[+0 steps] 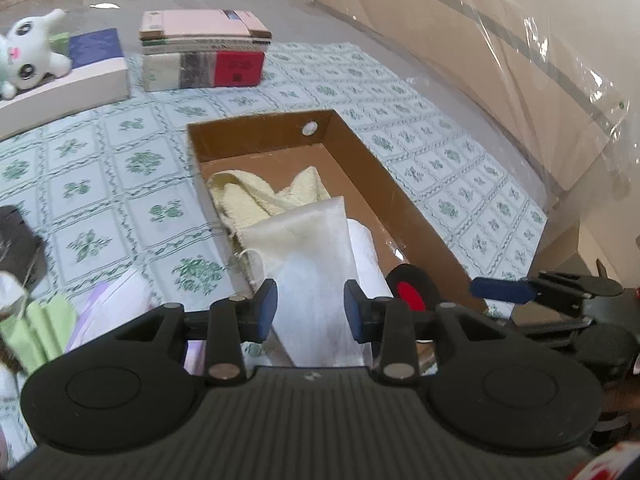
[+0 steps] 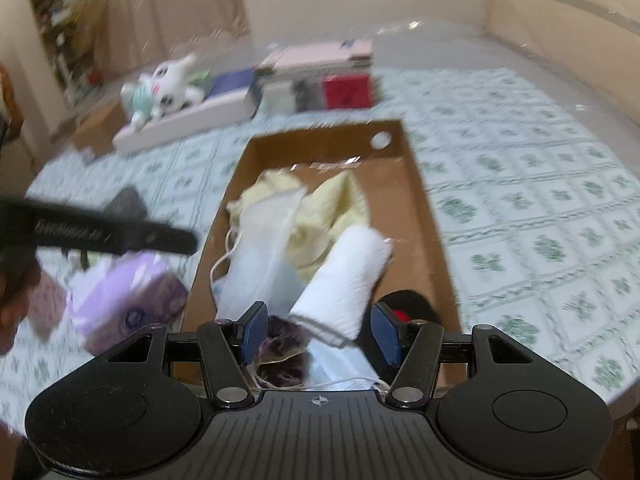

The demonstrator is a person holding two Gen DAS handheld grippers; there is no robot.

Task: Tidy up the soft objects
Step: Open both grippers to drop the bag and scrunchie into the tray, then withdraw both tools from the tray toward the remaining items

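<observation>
An open cardboard box (image 1: 260, 136) (image 2: 320, 144) lies on the patterned tablecloth. Inside it are a pale yellow towel (image 1: 256, 196) (image 2: 332, 208), a white mesh pouch (image 1: 308, 240) (image 2: 260, 248), a rolled white cloth (image 1: 368, 256) (image 2: 348, 276), a black and red item (image 1: 410, 288) (image 2: 404, 304), a light blue face mask (image 2: 340, 364) and a dark fuzzy piece (image 2: 280, 344). My left gripper (image 1: 311, 309) hovers open over the pouch, its pads clear of it. Above the box's near end my right gripper (image 2: 320, 334) stands open, holding nothing.
A white plush toy (image 1: 28, 52) (image 2: 168, 84) lies on a flat white box (image 1: 64, 92) at the back left, beside stacked books (image 1: 204, 52) (image 2: 320, 80). A purple tissue pack (image 2: 124, 300) and green cloth (image 1: 36, 328) lie left of the box. Plastic-covered walls run behind and right.
</observation>
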